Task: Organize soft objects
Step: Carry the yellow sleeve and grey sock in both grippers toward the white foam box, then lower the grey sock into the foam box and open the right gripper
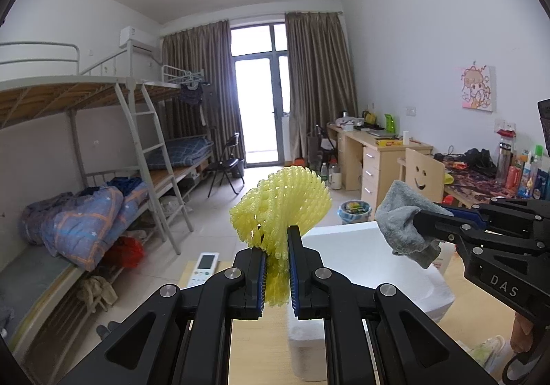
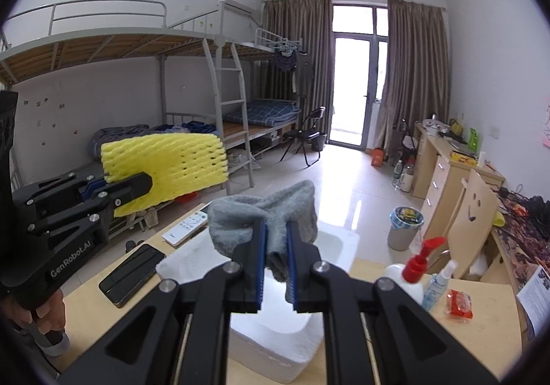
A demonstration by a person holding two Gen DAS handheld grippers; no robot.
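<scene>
My left gripper is shut on a yellow foam net sleeve and holds it up above the table. It also shows in the right wrist view, at the left, held by the left gripper. My right gripper is shut on a grey sock and holds it in the air over a white foam box. In the left wrist view the right gripper enters from the right with the sock above the white foam box.
On the wooden table lie a black phone, a white remote, a pump bottle, a spray bottle and a red packet. A smiley-face chair and bin stand at right.
</scene>
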